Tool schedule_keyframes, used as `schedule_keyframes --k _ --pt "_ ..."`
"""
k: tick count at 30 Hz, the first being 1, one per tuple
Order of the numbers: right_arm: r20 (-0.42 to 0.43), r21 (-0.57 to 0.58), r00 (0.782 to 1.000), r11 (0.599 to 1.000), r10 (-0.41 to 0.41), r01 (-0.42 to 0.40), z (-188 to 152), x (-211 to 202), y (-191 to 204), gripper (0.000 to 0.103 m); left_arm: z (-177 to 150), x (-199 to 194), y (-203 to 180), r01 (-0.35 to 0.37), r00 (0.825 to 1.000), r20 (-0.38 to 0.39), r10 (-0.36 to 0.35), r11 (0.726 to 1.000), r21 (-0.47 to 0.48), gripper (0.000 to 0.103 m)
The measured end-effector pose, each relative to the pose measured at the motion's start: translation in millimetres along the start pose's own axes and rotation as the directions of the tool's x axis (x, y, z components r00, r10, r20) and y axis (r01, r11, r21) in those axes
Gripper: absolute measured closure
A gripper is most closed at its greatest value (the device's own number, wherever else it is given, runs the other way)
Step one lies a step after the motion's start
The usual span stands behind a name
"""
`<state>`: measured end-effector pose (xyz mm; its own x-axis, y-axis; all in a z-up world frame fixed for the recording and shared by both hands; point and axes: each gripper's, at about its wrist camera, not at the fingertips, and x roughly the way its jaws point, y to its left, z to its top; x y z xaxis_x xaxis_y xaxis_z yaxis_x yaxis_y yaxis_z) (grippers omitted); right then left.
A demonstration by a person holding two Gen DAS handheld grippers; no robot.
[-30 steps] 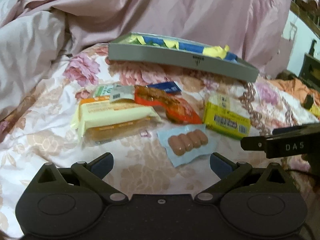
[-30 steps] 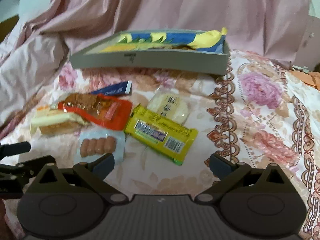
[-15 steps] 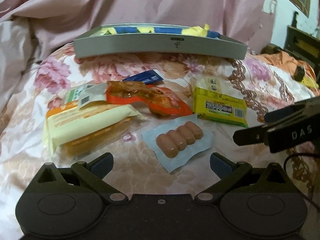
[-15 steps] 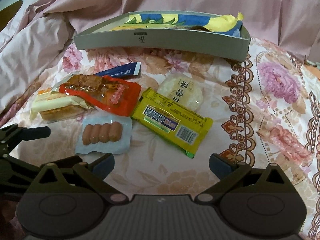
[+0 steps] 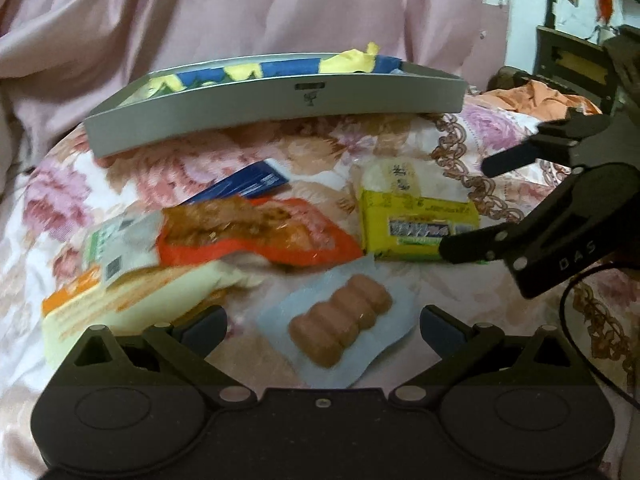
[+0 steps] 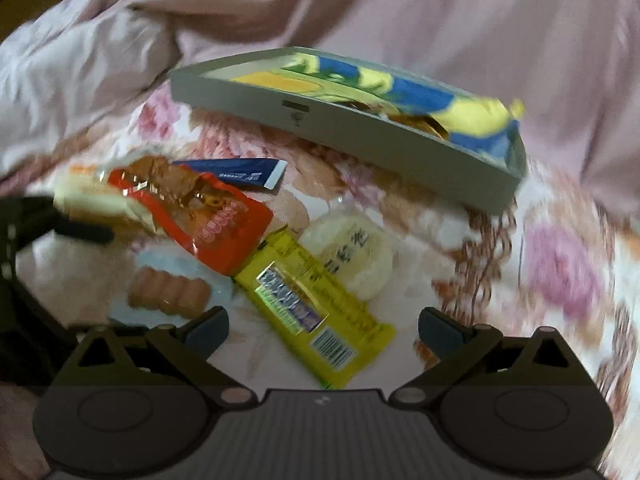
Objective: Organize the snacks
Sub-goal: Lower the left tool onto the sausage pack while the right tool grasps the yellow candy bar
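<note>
Farthest back on flowered bedspread (image 5: 132, 168): shallow grey cardboard tray (image 5: 280, 106). Before it, left to right: pale sandwich-biscuit pack (image 5: 132, 300), orange crinkly snack bag (image 5: 256, 236) overlapping it, yellow wrapped bar (image 5: 416, 228). Nearest: clear-packed row of small sausages (image 5: 340, 324).

L gripper (image 5: 322, 330) open over sausage pack (image 5: 340, 330); R gripper (image 5: 466, 206) open by yellow bar (image 5: 416, 226); tray (image 5: 276, 114) at bedspread's (image 5: 80, 208) far edge.

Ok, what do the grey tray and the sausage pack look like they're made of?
Grey tray: looks like rigid cardboard or plastic with a matte finish; it has flat straight walls, no shine and a small printed mark. Sausage pack: probably a thin, soft plastic film, pale blue, moulded tightly around four sausages with a flat sealed border. Blur leaves both uncertain.
</note>
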<state>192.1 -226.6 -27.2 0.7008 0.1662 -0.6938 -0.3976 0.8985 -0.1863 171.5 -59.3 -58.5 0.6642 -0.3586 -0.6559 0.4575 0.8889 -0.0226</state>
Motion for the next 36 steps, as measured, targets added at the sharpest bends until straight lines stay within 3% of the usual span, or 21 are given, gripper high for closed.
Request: schedule_keyframes --k 9,15,20,23,31,36 --pt "-0.039 -0.177 0.996 0.980 0.081 -0.086 -7 14 -5 0.000 8 29 -12 0.053 0.997 -0.069 -0.045 0.992 0.118 0.001" --pt "-0.024 -0.274 0.998 0.960 0.062 -0.066 -13 19 8 0.000 11 39 -16 0.076 0.992 -0.117 -0.055 0.980 0.185 0.001" --pt "-0.016 -0.236 0.997 0.969 0.074 -0.075 -12 24 3 0.002 14 39 -14 0.090 0.986 -0.151 -0.065 0.983 0.163 0.004" --pt "-0.025 -0.203 0.996 0.975 0.085 -0.089 -11 28 -2 0.012 14 36 -14 0.087 0.985 -0.163 -0.064 0.986 0.141 0.009" --pt "-0.050 -0.169 0.994 0.980 0.099 -0.106 -11 30 -5 0.018 5 26 -14 0.078 0.983 -0.173 -0.065 0.995 0.065 0.014" --pt "-0.080 -0.152 0.987 0.977 0.138 -0.149 -11 28 -5 0.029 5 16 -18 0.089 0.978 -0.187 -0.087 0.996 0.004 0.022"
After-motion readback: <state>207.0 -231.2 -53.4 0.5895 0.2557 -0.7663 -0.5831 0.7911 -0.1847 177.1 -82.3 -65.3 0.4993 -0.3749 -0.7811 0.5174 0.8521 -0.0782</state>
